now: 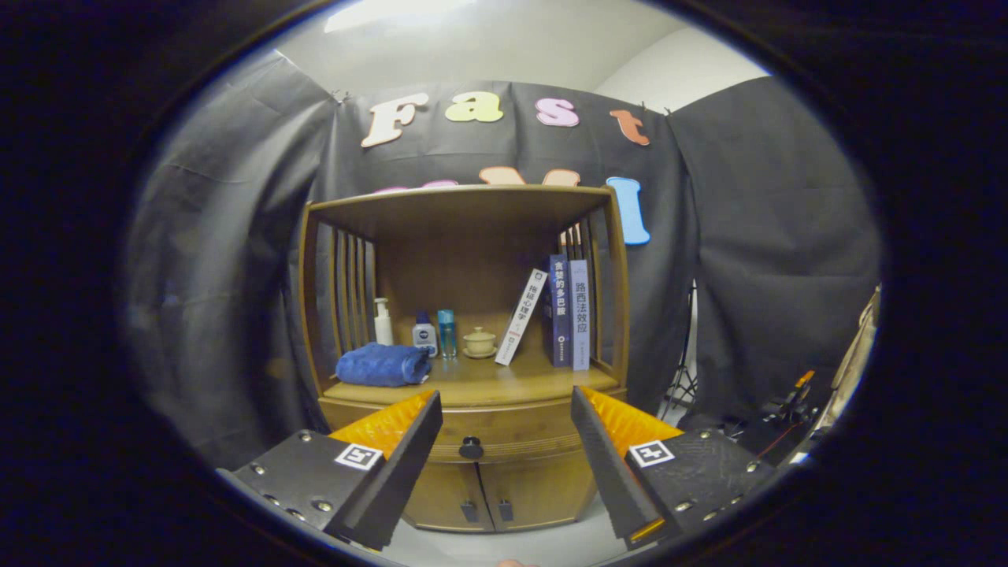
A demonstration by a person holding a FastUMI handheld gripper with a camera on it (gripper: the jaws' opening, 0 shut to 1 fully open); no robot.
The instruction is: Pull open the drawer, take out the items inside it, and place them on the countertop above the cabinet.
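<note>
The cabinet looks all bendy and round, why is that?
Gripper view: the fisheye lens bows the cabinet's straight sides outward; the shelf back sits in shadow; the drawer knob shows sharp between the open gripper's fingers, which hold nothing.

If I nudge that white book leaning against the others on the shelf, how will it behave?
The white book leans tilted against the upright dark books, so a push probably slides its foot along the countertop and drops it flat. It looks thin, likely light yet stiff. The small lidded cup beside it could be struck. The gripper is open, short of the drawer knob.
</note>
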